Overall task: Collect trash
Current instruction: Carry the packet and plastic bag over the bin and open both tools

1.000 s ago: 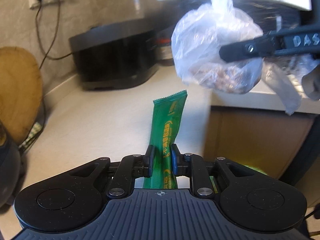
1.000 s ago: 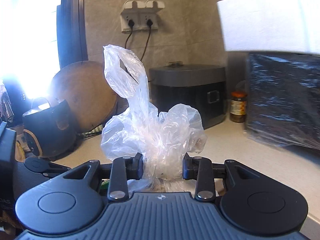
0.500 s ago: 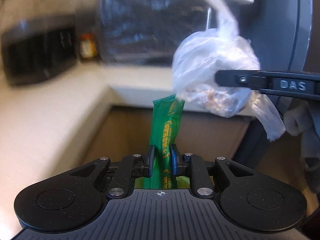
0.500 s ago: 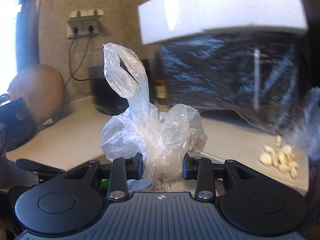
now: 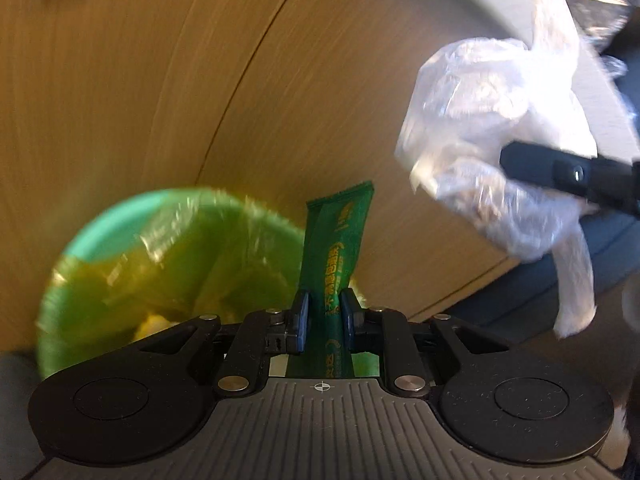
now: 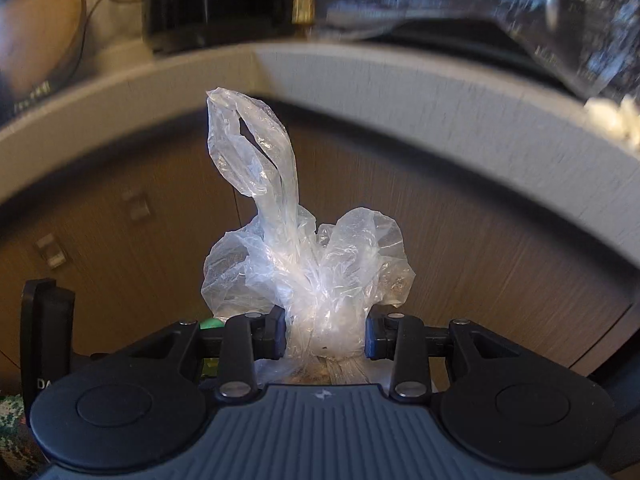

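Wooden cabinet (image 5: 140, 80) filled the background beyond both jaws. Green-lined bin (image 5: 168, 264) sat below-left of left gripper (image 5: 323, 312), pinching a green wrapper (image 5: 338, 256). Right gripper (image 6: 325, 334) clamped a plastic bag (image 6: 312, 272). Risk: early release, bag missing bin.

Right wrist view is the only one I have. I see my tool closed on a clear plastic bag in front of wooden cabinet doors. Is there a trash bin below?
Observer: Yes. The left wrist view shows a green bin with a yellowish liner, standing against the cabinet.
Operator: What does the left tool carry?
Observer: The left tool is shut on a green wrapper, which stands upright between its pads.
Operator: Where is my bag relative to the bin?
Observer: In that view the plastic bag in the right tool is up and to the right of the bin, not over its opening.
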### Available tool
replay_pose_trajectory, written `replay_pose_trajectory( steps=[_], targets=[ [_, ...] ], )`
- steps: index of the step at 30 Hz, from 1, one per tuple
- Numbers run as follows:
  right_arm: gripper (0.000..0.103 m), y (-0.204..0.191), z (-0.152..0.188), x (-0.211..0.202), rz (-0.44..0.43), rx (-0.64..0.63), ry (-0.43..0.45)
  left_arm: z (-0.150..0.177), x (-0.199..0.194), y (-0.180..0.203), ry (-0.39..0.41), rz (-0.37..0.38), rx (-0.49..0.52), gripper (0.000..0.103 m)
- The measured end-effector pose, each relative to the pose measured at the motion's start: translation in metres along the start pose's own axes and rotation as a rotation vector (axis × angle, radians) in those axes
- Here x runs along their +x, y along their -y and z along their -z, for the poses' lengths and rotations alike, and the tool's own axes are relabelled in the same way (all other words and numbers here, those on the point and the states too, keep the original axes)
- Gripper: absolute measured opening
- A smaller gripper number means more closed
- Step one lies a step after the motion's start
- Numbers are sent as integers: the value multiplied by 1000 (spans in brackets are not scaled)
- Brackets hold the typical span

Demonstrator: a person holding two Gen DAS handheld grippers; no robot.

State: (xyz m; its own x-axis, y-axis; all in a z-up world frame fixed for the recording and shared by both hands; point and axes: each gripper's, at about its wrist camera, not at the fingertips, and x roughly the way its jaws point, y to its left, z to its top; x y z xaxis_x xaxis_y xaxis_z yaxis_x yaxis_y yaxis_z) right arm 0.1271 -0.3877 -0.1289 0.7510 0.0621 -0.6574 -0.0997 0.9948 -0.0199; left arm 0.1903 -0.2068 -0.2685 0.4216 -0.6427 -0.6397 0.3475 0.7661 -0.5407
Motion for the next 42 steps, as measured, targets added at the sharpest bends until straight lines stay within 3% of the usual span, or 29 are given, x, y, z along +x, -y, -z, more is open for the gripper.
replay_pose_trajectory(
  steps=[5, 10, 13, 18, 21, 27, 31, 36, 37, 39, 40, 42],
  targets=[
    [34, 15, 26, 37, -30, 46, -44, 12, 55, -3, 11, -30, -8, 23],
    [34, 16, 45, 60, -9, 3, -109, 26, 104, -16, -46, -112, -55, 30],
    [34, 23, 51, 65, -13, 45, -150, 27, 114, -23, -78, -97, -89, 31],
    [34, 40, 51, 73, -20, 146, -187, 18, 106, -34, -99, -48, -146, 32],
    [34, 37, 52, 78, -8, 146, -209, 11, 93, -36, -83, -58, -105, 32],
    [34, 11, 55, 76, 50, 19, -190, 21, 71, -32, 197, -67, -71, 31],
    [34, 4, 57, 80, 25, 22, -227, 21, 73, -35, 106, -51, -104, 31],
    [35, 3, 69, 102, -94, 63, -374, 11, 49, -49, 76, -71, -141, 31],
    [37, 0, 71, 107, -107, 63, -406, 9, 42, -50, 78, -75, -145, 31],
    [52, -4, 74, 113, -110, 50, -448, 9, 33, -55, 74, -92, -149, 31],
    [65, -2, 73, 113, -100, 45, -448, 9, 31, -58, 64, -97, -153, 31],
    [72, -1, 73, 113, -83, 51, -435, 10, 27, -62, 35, -100, -167, 31]
  ],
)
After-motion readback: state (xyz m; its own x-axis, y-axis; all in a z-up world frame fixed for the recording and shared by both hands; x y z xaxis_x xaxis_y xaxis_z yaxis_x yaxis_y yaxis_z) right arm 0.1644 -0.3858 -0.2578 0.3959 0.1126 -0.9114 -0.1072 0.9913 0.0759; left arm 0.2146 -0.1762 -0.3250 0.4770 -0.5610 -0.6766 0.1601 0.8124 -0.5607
